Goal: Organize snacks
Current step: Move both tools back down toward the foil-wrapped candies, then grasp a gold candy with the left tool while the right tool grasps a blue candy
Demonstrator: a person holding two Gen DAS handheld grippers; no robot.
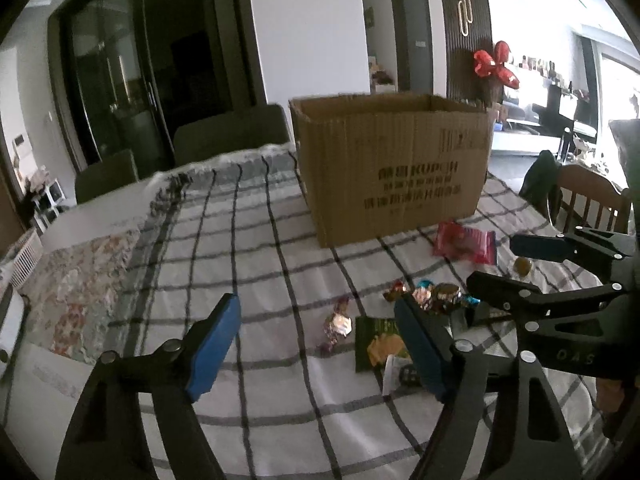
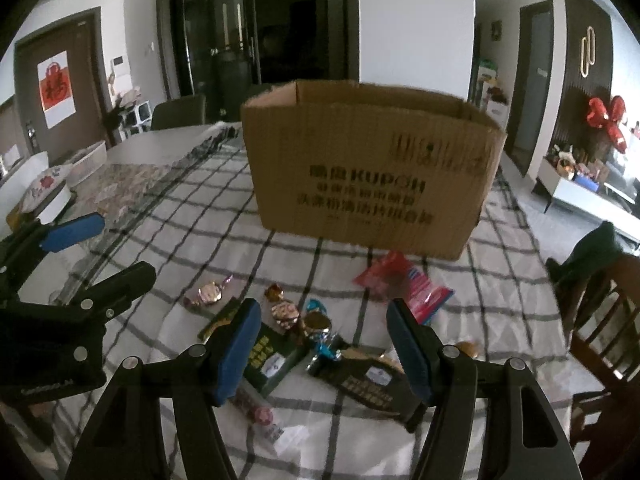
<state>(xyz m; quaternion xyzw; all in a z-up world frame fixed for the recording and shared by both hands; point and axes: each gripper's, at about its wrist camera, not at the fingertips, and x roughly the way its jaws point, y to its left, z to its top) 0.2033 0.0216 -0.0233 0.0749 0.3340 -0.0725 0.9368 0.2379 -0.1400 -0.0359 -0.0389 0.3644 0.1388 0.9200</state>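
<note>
An open-topped cardboard box point(image 1: 392, 168) point(image 2: 368, 172) stands on the checked tablecloth point(image 1: 248, 248). In front of it lie a pink packet point(image 1: 466, 242) point(image 2: 404, 280), several foil-wrapped candies point(image 1: 432, 294) point(image 2: 284, 312), a green packet point(image 1: 376, 340) point(image 2: 272, 352) and a dark packet point(image 2: 368, 384). My left gripper point(image 1: 320, 340) point(image 2: 100, 256) hangs open above a pink-wrapped candy point(image 1: 338, 322) point(image 2: 208, 294), holding nothing. My right gripper point(image 2: 324, 344) point(image 1: 516, 268) is open over the candies and packets, with its pads clear of them.
A floral cloth point(image 1: 80, 280) covers the table's left part, with a white basket point(image 2: 86, 164) beyond it. A wooden chair point(image 2: 608, 320) stands at the right edge. Dark chairs point(image 1: 232, 132) line the far side. The two grippers hang close side by side.
</note>
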